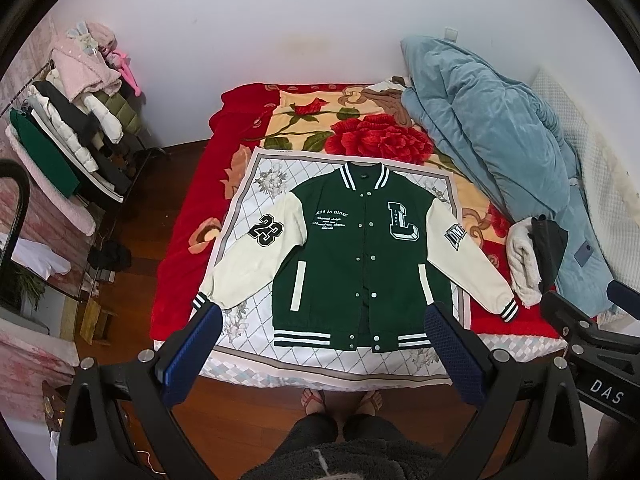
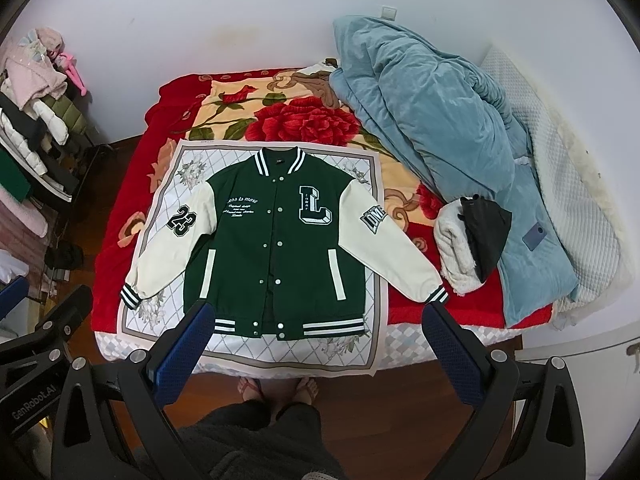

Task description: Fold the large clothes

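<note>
A green varsity jacket [image 1: 356, 252] with cream sleeves lies flat, front up and buttoned, sleeves spread, on a white patterned cloth [image 1: 248, 332] on the bed; it also shows in the right wrist view [image 2: 280, 236]. My left gripper [image 1: 322, 320] is open and empty, held high above the jacket's hem. My right gripper [image 2: 316, 316] is open and empty, also high above the hem. The right gripper's body shows at the right edge of the left wrist view [image 1: 592, 344]. The left gripper's body shows at the left edge of the right wrist view [image 2: 44, 332].
A red floral blanket [image 1: 360, 132] covers the bed. A blue quilt [image 1: 492, 136] is heaped at the right, with a white fleece and black garment [image 1: 536, 256] beside it. A loaded clothes rack [image 1: 72, 132] stands at the left. The person's feet [image 1: 340, 398] are on the wooden floor at the bed's near edge.
</note>
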Demonstrator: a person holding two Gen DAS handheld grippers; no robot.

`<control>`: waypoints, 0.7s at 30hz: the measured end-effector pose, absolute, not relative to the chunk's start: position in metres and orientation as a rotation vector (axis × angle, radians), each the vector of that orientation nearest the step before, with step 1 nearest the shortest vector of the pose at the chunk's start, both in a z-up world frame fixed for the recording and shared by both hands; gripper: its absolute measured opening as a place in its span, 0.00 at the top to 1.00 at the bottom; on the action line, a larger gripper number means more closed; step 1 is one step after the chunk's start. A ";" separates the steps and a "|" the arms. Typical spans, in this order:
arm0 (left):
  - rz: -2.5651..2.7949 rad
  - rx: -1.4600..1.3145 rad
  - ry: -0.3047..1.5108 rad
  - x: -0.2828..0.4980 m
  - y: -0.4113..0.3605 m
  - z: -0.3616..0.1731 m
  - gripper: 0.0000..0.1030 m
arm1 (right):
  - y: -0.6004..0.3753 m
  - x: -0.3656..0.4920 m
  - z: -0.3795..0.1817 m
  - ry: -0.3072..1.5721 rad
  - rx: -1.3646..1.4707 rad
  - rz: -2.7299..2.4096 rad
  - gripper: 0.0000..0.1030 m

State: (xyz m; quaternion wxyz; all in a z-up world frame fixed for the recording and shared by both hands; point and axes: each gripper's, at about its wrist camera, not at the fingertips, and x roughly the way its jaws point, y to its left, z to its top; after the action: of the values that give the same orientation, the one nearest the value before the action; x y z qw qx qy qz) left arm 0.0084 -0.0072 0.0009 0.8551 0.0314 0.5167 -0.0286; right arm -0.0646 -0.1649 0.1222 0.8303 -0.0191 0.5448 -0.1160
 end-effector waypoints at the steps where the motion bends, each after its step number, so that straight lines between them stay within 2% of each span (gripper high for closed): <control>1: -0.060 0.067 1.086 0.009 -0.008 0.001 0.00 | -0.165 -0.064 0.123 1.156 -0.041 -0.246 0.00; 21: -0.059 0.068 1.082 0.010 -0.008 0.001 0.00 | -0.162 -0.063 0.125 1.155 -0.045 -0.246 0.00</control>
State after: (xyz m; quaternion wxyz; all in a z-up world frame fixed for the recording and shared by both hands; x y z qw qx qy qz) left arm 0.0104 -0.0084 0.0010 0.8563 0.0324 0.5147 -0.0278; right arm -0.0632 -0.1619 0.1249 0.8304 -0.0211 0.5445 -0.1160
